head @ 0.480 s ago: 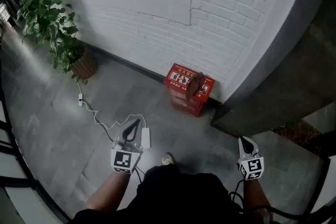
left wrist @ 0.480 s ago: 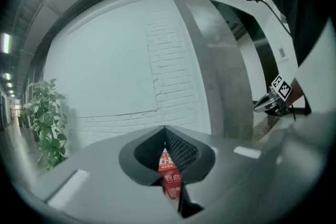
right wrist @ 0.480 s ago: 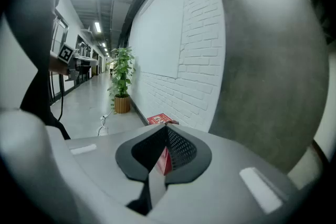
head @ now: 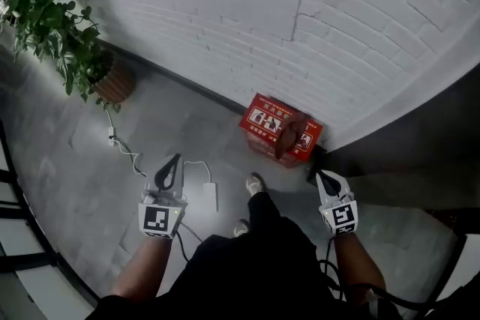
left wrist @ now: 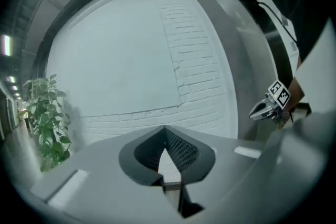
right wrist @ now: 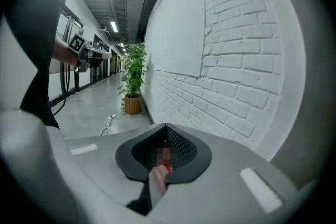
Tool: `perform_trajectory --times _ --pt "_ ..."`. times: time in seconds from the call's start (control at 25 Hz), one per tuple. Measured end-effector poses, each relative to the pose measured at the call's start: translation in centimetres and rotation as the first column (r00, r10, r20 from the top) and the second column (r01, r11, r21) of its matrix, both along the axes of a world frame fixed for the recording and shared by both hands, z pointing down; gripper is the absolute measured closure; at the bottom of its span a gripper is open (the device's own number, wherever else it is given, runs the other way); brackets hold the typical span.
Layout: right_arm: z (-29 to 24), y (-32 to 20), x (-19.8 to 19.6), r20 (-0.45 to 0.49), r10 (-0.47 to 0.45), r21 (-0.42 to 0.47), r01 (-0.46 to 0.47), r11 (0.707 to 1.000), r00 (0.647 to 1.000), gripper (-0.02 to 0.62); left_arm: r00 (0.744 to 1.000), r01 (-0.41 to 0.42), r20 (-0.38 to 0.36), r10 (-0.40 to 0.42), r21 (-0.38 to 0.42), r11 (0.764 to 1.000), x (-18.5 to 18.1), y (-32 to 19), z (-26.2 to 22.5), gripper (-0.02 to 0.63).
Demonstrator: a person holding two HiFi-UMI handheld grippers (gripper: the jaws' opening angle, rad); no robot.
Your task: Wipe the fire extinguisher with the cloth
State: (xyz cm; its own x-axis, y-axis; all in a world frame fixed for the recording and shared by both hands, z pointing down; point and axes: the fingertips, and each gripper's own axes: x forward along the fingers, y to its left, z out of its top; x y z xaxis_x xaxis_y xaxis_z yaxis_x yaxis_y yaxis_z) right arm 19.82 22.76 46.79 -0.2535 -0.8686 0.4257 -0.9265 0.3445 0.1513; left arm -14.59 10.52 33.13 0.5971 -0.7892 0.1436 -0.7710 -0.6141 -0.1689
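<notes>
A red fire extinguisher box stands on the floor against the white brick wall. A brownish cloth lies draped over its top right. No extinguisher itself shows. My left gripper hovers over the floor, well left of the box, jaws shut and empty; the left gripper view shows its tips meeting. My right gripper hangs just right of and nearer than the box, shut with nothing held. In its own view the right gripper is closed, with a sliver of red behind the jaws.
A potted plant stands by the wall at the far left. A white cable and power adapter lie on the grey floor near my left gripper. The person's shoe is stepping forward. A dark wall rises on the right.
The person has stepped toward the red box, so it sits closer to both grippers. A shoe now shows ahead of the body. Both grippers stay shut.
</notes>
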Motion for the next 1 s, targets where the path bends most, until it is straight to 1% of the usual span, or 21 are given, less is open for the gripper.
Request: perform_trajectory --times 0.12,0.24,0.32,0.44,0.48,0.52,0.56,0.6,0.64,0.72,0.8,0.88,0.92,0.96,1.0 --pt "3.9 -5.9 1.5 0.002 0.022 -0.046 -0.022 0.999 1.0 0.592 0.996 0.067 0.053 -0.067 -0.004 0.998 -1.3 -3.5 -0.8 0.607" --pt "8.4 -10.9 2.9 0.013 0.028 -0.151 -0.025 0.988 1.0 0.594 0.988 0.128 0.09 -0.128 0.003 0.992 -1.8 -7.3 -2.9 0.607" --pt "11.0 -12.4 2.6 0.018 0.017 -0.241 -0.013 0.97 1.0 0.592 0.98 0.17 0.105 -0.168 -0.006 0.985 -2.8 -8.3 -3.9 0.607" --pt "13.9 -13.8 1.4 0.046 0.009 -0.313 0.006 0.95 0.999 0.59 0.967 0.223 0.138 -0.216 -0.039 0.974 -4.9 -8.5 -4.4 0.607" --pt "15.2 -14.1 1.1 0.051 -0.01 -0.339 0.027 0.941 0.999 0.499 0.963 0.237 0.143 -0.228 -0.049 0.97 -5.2 -8.6 -4.3 0.607" --pt "16.6 -14.6 1.0 0.05 -0.032 -0.366 0.049 0.929 0.998 0.384 0.96 0.251 0.141 -0.241 -0.061 0.966 -5.3 -8.8 -4.3 0.607" --pt "18.0 -15.2 1.1 0.044 -0.049 -0.391 0.062 0.918 0.998 0.319 0.959 0.262 0.134 -0.251 -0.072 0.962 -5.3 -9.2 -4.4 0.607" --pt "19.2 -15.9 1.5 0.034 -0.057 -0.411 0.066 0.909 0.998 0.273 0.957 0.27 0.129 -0.259 -0.078 0.96 -5.2 -9.7 -4.6 0.607" --pt "20.2 -16.6 1.8 0.026 -0.059 -0.428 0.064 0.901 0.998 0.251 0.955 0.277 0.133 -0.266 -0.076 0.958 -5.3 -10.0 -4.9 0.607" --pt "22.2 -17.8 2.2 0.01 -0.075 -0.463 0.072 0.883 0.997 0.23 0.946 0.296 0.153 -0.285 -0.056 0.954 -6.2 -10.2 -6.2 0.607" --pt "24.4 -18.4 2.3 -0.011 -0.127 -0.509 0.104 0.855 0.992 0.222 0.926 0.342 0.188 -0.328 -0.042 0.939 -8.1 -9.6 -7.1 0.607" --pt "26.7 -19.2 2.4 -0.036 -0.182 -0.569 0.13 0.812 0.983 0.215 0.899 0.402 0.218 -0.38 -0.065 0.913 -10.4 -9.1 -6.3 0.607" --pt "27.7 -19.5 2.4 -0.05 -0.201 -0.603 0.131 0.787 0.978 0.215 0.89 0.425 0.224 -0.397 -0.089 0.901 -11.2 -8.8 -5.6 0.607" --pt "28.6 -19.5 2.5 -0.069 -0.217 -0.634 0.125 0.763 0.974 0.215 0.886 0.436 0.227 -0.404 -0.112 0.893 -11.6 -8.3 -4.8 0.607" --pt "29.2 -19.5 2.5 -0.095 -0.232 -0.654 0.115 0.748 0.968 0.215 0.885 0.439 0.229 -0.405 -0.127 0.889 -11.7 -7.7 -4.3 0.607"
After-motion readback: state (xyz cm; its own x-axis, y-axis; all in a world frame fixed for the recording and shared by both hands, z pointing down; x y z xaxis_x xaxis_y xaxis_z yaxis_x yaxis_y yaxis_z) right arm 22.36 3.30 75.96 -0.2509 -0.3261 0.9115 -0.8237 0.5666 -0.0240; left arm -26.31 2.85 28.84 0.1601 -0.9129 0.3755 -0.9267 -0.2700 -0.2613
